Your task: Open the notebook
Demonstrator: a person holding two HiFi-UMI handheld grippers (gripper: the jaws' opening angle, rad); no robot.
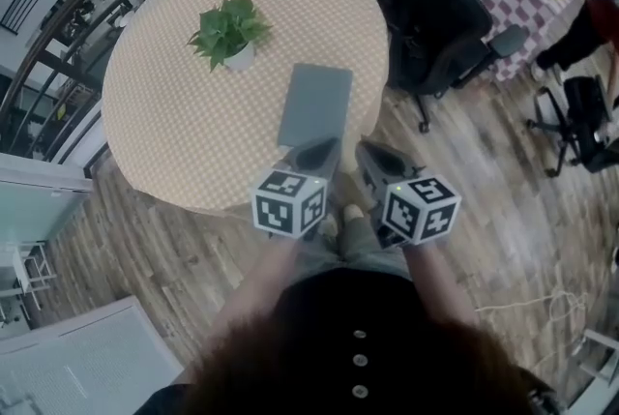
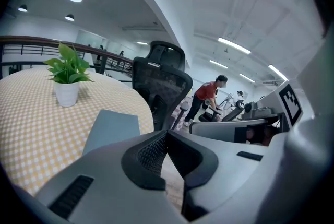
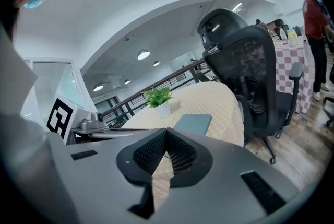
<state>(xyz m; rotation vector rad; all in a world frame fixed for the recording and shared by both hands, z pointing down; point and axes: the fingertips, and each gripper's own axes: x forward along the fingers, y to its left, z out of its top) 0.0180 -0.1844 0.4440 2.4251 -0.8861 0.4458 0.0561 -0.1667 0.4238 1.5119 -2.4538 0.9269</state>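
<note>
Near the front rim of the round table covered in a yellow checked cloth (image 1: 164, 123), a thin grey rectangular notebook (image 1: 315, 103) lies flat and closed, with one short end towards the person. A small green plant in a white pot (image 1: 230, 34) stands beyond it, apart from it, and a black mesh office chair (image 1: 435, 7) is parked at the table's right side.

Both claws hover low by the table's near edge. The left claw (image 1: 314, 155) has its two jaws pressed together with nothing between them, and its tip points at the notebook's near end. Whether it touches the cover cannot be told. The right claw (image 1: 379, 162) sits just beside it, off the notebook's right corner, also closed at the tips and empty.

The cover is not yet lifted, so the task looks barely begun. With the jaws closed, the likely risk is a push rather than a lift. A tip nudging the short end could slide the whole notebook along the cloth towards the plant, or ruck the cloth. No view shows which long side is the spine, so prying at the wrong edge would raise the entire book. Catching several pages with the cover is also possible unless the other claw pins the book down.
</note>
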